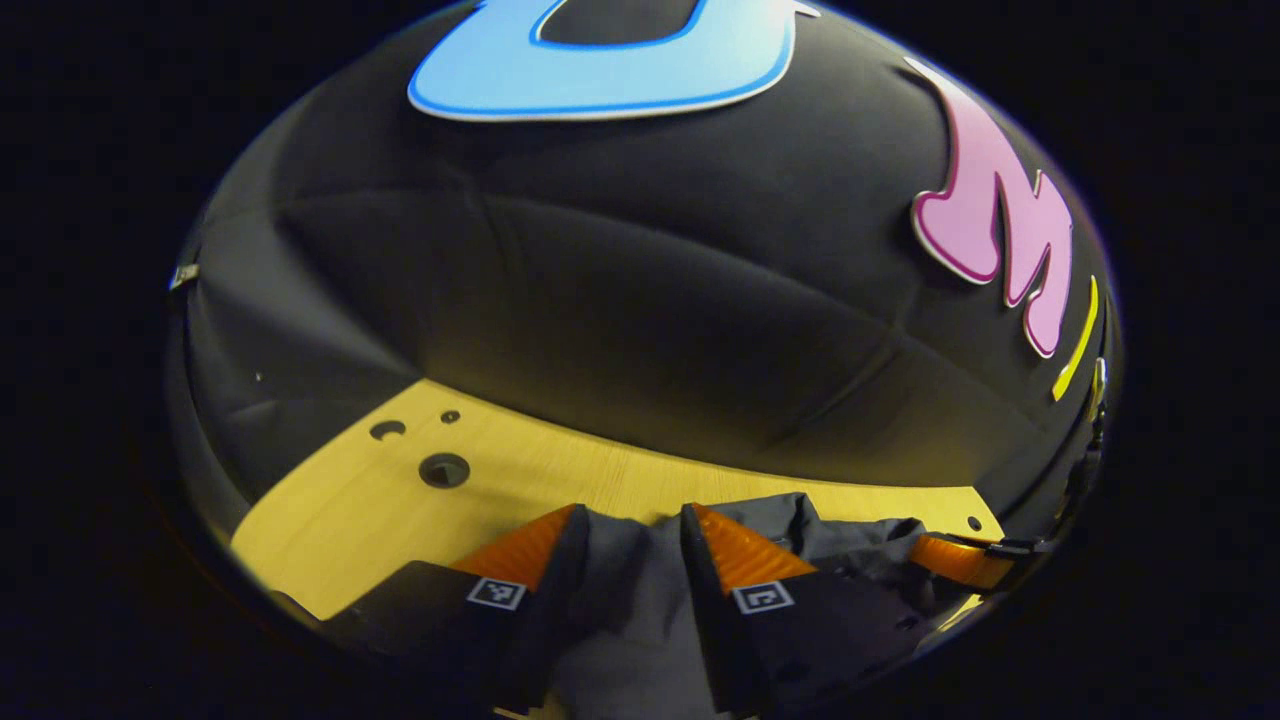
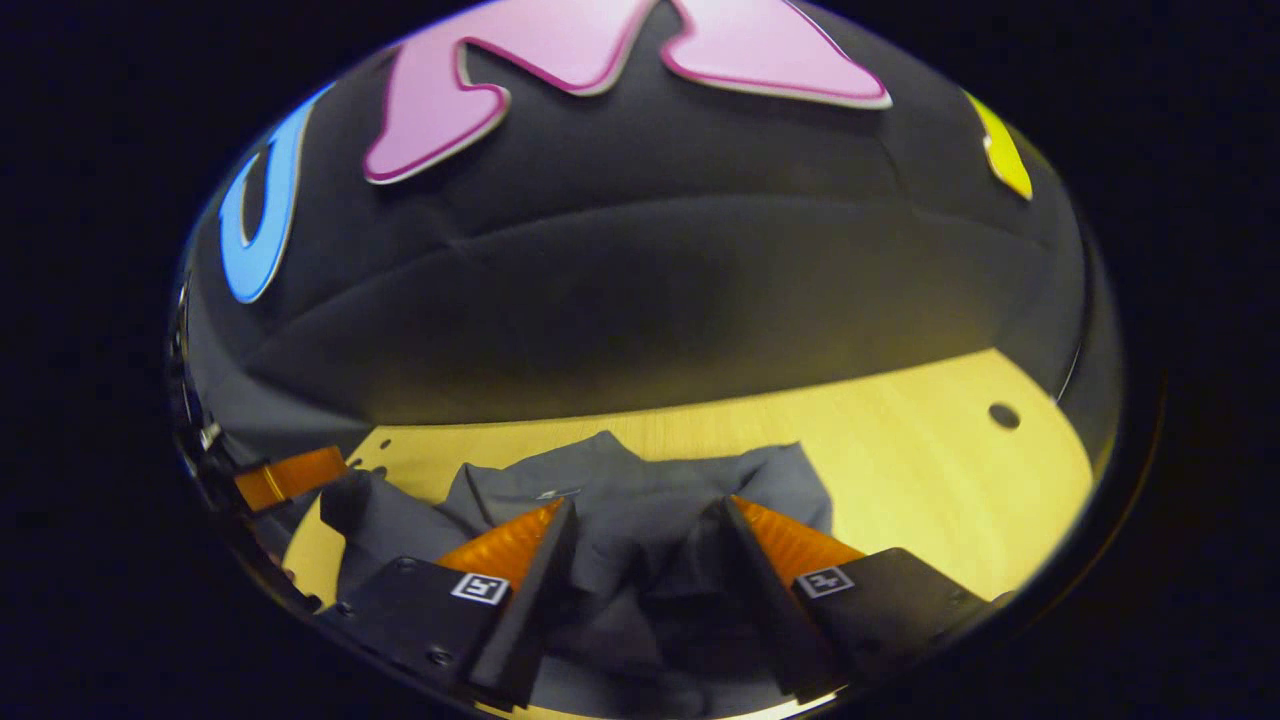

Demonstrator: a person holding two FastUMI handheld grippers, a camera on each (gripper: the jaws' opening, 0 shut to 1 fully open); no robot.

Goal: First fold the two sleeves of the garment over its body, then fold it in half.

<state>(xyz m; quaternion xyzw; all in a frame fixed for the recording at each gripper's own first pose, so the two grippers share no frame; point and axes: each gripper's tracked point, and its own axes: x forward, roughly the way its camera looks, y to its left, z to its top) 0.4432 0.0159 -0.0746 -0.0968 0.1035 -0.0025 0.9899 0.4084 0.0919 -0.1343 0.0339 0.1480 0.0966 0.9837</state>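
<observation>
Right up against the lens in the left gripper view, the left gripper point(image 1: 632, 520) has its two fingers spread apart with a wide gap, and rumpled dark grey fabric garment point(image 1: 640, 600) fills that gap. Cloth sits between the fingers, but whether they actually pinch it I can't tell; they look parted rather than squeezed together. Just past the fingertips the garment bunches into a small ridge, then the light yellowish wooden tabletop point(image 1: 330, 510) runs off to the left. It's got a few round dark holes point(image 1: 444, 469) drilled in it over on that side. At the far right edge of this view the tip of the right gripper point(image 1: 962, 560) pokes in, low by the garment's edge.

Same deal in the right gripper view: the right gripper point(image 2: 645, 505) has its fingers well apart, down over the garment point(image 2: 630, 500), with folds of grey cloth piled up between them. Can't say for sure if anything is gripped there either. The garment lies crumpled on the tabletop point(image 2: 920, 460) close in front, with what looks like a collar end pointing away toward the black cloth booth wall point(image 2: 640, 290). Off at the left edge, the left gripper point(image 2: 290, 475) is near a loose bit of grey fabric, maybe a sleeve.
</observation>
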